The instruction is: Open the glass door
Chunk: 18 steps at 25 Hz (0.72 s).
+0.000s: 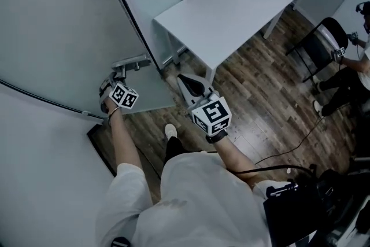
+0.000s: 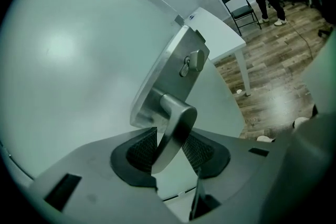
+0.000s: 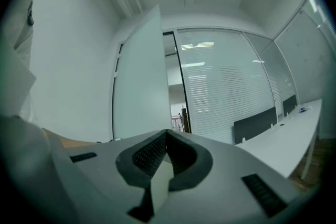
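Observation:
The frosted glass door (image 1: 58, 26) fills the left of the head view, and its metal lever handle (image 1: 130, 62) sticks out near the door's edge. My left gripper (image 1: 117, 73) is at that handle. In the left gripper view the lever handle (image 2: 176, 128) runs down between the two pads, which lie against its sides below the lock plate (image 2: 173, 76). My right gripper (image 1: 182, 79) hovers beside the door's edge, shut with nothing in it. In the right gripper view that gripper (image 3: 167, 136) points level at the glass door (image 3: 139, 76), which stands ajar.
A white table (image 1: 231, 3) stands just past the door's edge. A black chair (image 1: 321, 43) and another person (image 1: 352, 66) are at the far right. A cable (image 1: 289, 142) lies on the wooden floor, dark equipment (image 1: 312, 205) sits at the lower right, and my own foot (image 1: 170, 131) is near the door.

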Each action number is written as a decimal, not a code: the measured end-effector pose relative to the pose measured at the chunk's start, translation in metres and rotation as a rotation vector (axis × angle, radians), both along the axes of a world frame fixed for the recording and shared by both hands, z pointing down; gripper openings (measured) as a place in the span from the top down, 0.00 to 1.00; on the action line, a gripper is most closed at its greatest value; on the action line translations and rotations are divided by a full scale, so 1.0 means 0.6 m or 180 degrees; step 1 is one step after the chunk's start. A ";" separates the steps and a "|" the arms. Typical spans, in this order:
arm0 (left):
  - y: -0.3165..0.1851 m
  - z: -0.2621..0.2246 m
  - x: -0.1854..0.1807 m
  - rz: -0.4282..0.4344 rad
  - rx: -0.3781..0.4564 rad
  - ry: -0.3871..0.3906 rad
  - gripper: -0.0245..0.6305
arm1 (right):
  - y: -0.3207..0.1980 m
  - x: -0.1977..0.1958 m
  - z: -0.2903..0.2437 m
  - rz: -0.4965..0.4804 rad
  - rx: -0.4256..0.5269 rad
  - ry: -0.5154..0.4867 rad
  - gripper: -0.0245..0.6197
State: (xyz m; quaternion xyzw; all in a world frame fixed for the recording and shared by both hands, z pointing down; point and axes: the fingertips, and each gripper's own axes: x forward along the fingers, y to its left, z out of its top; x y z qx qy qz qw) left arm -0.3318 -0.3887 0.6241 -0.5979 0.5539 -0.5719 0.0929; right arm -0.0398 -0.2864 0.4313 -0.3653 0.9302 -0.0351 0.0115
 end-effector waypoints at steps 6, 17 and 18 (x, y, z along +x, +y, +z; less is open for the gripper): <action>0.109 0.014 -0.005 -0.0177 -0.0142 -0.0143 0.78 | 0.066 0.029 0.004 -0.0282 -0.0057 -0.0045 0.96; 0.321 0.027 -0.020 -0.0281 -0.0228 -0.0105 0.72 | 0.133 -0.015 -0.025 -0.0868 -0.0019 -0.0054 0.96; 0.346 0.027 -0.022 -0.0298 -0.0245 -0.0136 0.72 | 0.143 -0.024 -0.027 -0.0933 -0.0014 -0.0066 0.96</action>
